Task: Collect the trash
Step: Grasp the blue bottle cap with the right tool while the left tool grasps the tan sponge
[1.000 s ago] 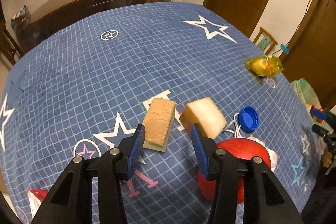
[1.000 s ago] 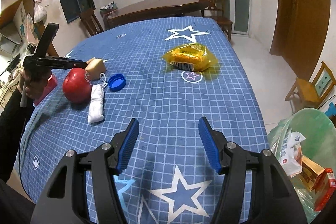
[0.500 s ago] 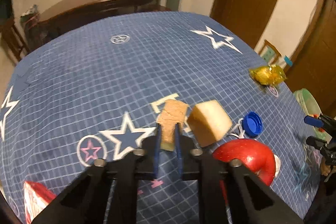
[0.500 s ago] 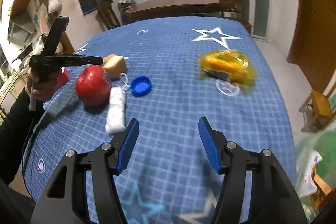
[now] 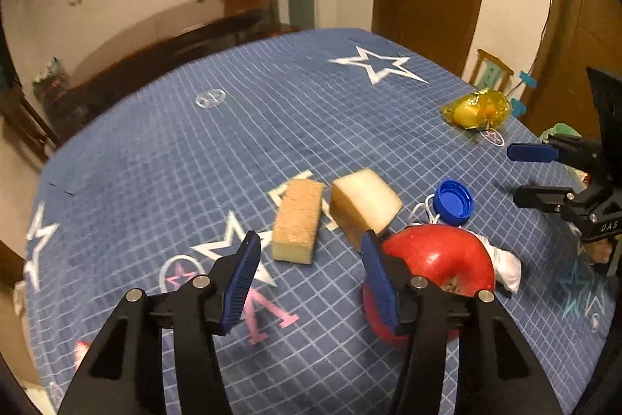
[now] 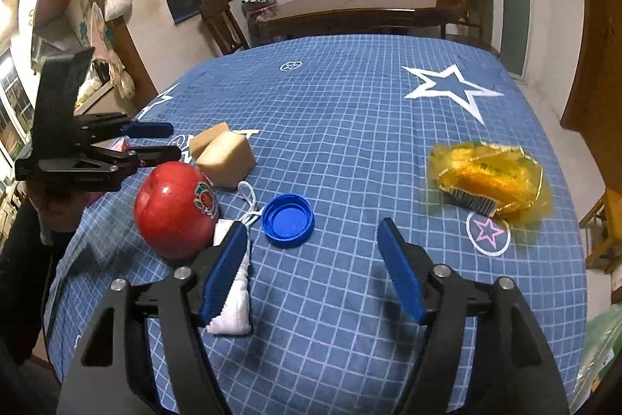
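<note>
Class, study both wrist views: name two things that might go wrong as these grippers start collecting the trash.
1. The round red apple touches the white cloth pouch; grabbing the pouch may roll it.
2. The open left gripper could nudge the pale sponge block while closing on the brown-topped sponge beside it.

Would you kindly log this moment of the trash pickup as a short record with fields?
surface: blue star-patterned tablecloth
left gripper: open, empty, above the cloth near the two sponges
right gripper: open, empty, near the blue bottle cap
sponges: brown-topped sponge and pale sponge, side by side
other items: red apple, white pouch, yellow wrapper
</note>
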The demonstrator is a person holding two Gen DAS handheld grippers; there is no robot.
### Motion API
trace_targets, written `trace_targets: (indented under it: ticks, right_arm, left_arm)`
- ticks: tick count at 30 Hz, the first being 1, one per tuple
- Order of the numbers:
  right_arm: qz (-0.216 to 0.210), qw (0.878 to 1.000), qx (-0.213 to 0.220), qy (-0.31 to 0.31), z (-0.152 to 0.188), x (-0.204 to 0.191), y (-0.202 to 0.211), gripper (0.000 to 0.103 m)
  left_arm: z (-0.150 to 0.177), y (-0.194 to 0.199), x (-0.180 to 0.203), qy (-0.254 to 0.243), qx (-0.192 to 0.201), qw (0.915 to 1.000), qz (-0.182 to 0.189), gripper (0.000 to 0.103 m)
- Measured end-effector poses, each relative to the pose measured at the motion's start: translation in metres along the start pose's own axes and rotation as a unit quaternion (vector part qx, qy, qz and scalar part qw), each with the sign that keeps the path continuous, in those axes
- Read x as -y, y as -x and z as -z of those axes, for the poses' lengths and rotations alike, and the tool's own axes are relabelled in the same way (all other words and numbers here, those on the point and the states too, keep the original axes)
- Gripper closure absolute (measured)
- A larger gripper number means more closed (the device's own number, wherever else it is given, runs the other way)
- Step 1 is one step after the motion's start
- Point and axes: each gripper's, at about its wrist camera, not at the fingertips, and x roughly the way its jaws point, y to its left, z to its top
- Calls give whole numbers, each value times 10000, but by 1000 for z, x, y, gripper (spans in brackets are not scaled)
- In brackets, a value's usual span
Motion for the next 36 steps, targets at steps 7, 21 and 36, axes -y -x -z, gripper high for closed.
trace_targets:
  ticks: [7, 21, 36]
  right_arm:
    - [-166, 9992, -267, 233, -8, 3, -16, 36]
    - [-359, 9906, -759, 1083, -23, -18, -65, 46]
    - [24, 9965, -2, 831, -18, -13, -22, 65]
  left_arm:
    - [-9, -31, -18, 286, -377, 9982, 381, 49]
    - [-9, -43, -20, 280, -211, 9991, 255, 77]
    - [-19, 5, -19, 382, 384, 9972, -518, 78]
